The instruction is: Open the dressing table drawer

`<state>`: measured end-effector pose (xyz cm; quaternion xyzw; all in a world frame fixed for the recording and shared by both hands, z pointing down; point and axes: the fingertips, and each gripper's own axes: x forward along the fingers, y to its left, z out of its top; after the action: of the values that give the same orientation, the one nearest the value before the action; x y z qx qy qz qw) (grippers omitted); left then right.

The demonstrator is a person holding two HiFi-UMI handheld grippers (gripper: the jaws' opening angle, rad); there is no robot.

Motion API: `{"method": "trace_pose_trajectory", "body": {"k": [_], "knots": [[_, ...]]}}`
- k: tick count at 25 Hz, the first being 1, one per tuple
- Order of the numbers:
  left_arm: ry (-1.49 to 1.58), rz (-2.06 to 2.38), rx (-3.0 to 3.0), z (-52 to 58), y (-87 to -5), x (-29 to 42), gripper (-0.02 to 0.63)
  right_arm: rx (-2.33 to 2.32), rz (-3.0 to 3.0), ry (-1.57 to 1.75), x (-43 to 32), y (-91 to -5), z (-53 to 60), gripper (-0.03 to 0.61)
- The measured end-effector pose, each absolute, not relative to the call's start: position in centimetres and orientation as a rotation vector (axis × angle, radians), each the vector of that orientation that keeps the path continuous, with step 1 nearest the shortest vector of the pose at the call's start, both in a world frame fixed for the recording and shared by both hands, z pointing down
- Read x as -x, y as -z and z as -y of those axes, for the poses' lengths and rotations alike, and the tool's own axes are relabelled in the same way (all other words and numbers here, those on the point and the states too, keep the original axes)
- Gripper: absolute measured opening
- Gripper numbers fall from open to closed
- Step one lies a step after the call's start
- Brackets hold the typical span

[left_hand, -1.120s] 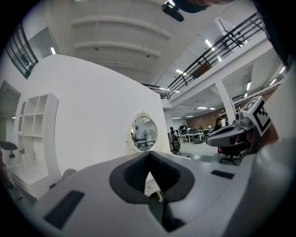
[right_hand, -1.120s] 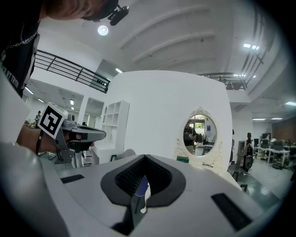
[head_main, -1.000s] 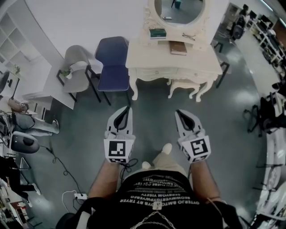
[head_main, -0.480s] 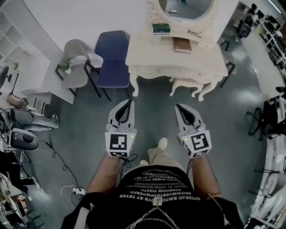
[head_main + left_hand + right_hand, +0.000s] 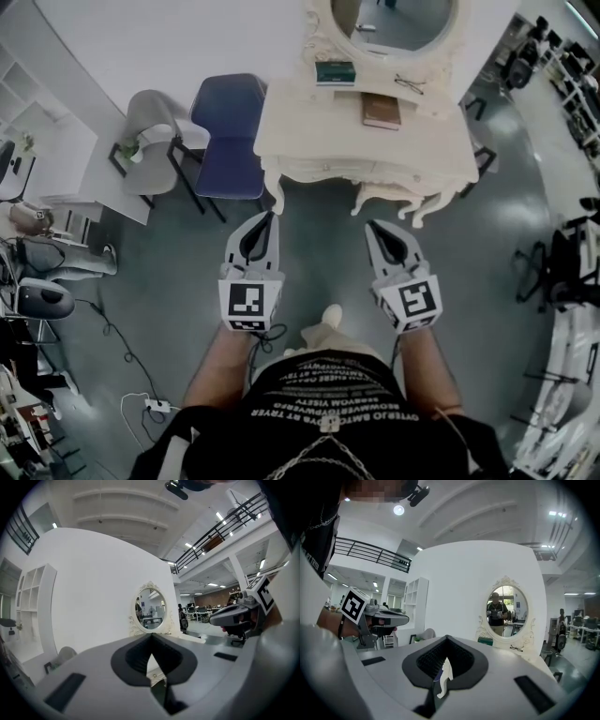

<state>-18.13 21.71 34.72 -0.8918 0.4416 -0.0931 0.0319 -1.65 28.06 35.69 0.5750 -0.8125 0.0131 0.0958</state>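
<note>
Count, head view — bench (image 5: pixel 319 122): 1 | oval mirror (image 5: pixel 398 19): 1 | chairs: 2 (grey chair (image 5: pixel 155 122), blue chair (image 5: pixel 228 131)) | stool (image 5: pixel 389 197): 1 | brown book (image 5: pixel 381 111): 1 | green box (image 5: pixel 335 71): 1 | spectacles (image 5: pixel 410 84): 1 pair | grippers: 2 (left gripper (image 5: pixel 272 217), right gripper (image 5: pixel 370 228)) | power strip (image 5: pixel 157 405): 1 | total kinds logged: 9

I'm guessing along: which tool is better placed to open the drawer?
Probably the right tool: it points at the middle of the dressing table; the left tool lines up with its corner leg.
</note>
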Motion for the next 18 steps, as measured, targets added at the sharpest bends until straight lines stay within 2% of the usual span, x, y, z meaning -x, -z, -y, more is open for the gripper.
{"method": "trace_pose_trajectory", "body": {"k": [18], "knots": [[0.218, -1.426, 2.716, -15.4, -33.4, 11.7, 0.003, -1.679, 2.489, -0.028, -5.4, -34.4, -20.4, 0.003]]}}
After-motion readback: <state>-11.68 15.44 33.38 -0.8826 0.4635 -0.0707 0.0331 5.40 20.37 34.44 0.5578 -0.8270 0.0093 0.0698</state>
